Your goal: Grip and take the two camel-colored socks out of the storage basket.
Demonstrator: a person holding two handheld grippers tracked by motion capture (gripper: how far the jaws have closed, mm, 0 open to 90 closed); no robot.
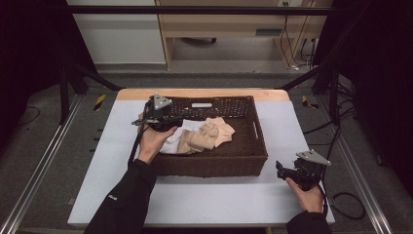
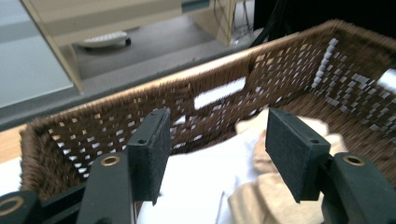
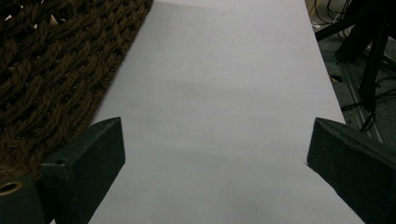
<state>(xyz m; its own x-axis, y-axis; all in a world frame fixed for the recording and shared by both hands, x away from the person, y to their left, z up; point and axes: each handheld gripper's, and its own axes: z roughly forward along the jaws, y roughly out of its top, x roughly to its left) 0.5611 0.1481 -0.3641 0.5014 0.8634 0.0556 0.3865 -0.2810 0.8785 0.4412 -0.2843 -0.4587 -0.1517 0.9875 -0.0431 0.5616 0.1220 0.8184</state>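
At five o'clock the right gripper (image 1: 285, 171) rests on the table (image 1: 219, 195), jaws apart and empty, while at eleven the left gripper (image 2: 212, 154), jaws apart, hovers over the white cloth (image 2: 201, 182) and beige cloth (image 1: 207, 135) in the basket (image 1: 214, 165).

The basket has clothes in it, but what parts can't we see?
- High view: the left tool and hand cover part of the white cloth.
- Left gripper view: the beige cloth is cut off by the bottom edge.
- Right gripper view: the basket is cut off at the left edge.

grey floor (image 1: 229, 78), wooden desk (image 1: 229, 24) behind
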